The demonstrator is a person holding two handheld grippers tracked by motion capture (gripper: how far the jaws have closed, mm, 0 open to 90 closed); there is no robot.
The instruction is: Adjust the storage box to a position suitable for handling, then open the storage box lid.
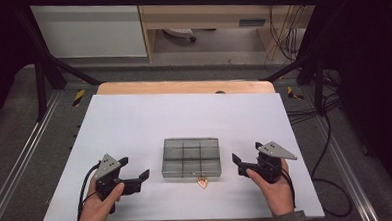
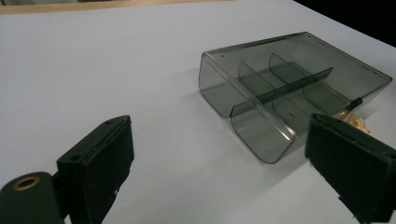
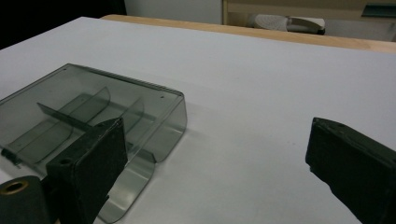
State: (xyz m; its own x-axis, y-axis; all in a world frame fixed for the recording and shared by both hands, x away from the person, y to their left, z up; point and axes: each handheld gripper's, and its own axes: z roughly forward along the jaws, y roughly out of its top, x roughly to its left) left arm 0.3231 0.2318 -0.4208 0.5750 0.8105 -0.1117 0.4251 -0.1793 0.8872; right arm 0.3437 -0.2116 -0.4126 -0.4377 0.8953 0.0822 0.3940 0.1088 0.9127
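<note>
Both pairs of fingers stand spread wide with nothing between them. The left gripper sits on the near left of the white worktop, held in the person's left hand, its fingers pointing right toward the centre. The right gripper mirrors it on the near right, held in the right hand, its fingers pointing left.

Between the two lies a smoky transparent compartment box, flat on the worktop and apart from both grippers. Its long axis runs left to right, so each short end faces one gripper: the left end toward the left fingers, the right end toward the right fingers. The two gaps look about equal, with the right gripper perhaps a shade nearer, though I cannot say for certain.

In the left gripper view the box sits ahead and toward the right finger, its inner dividers clearly visible. In the right gripper view the box lies ahead on the left, partly behind the left finger.

A small golden piece rests on the worktop just at the box's near edge, close to its middle; what it is stays too small to tell.

Any coming move would likely bring each gripper inward along that long axis.
</note>
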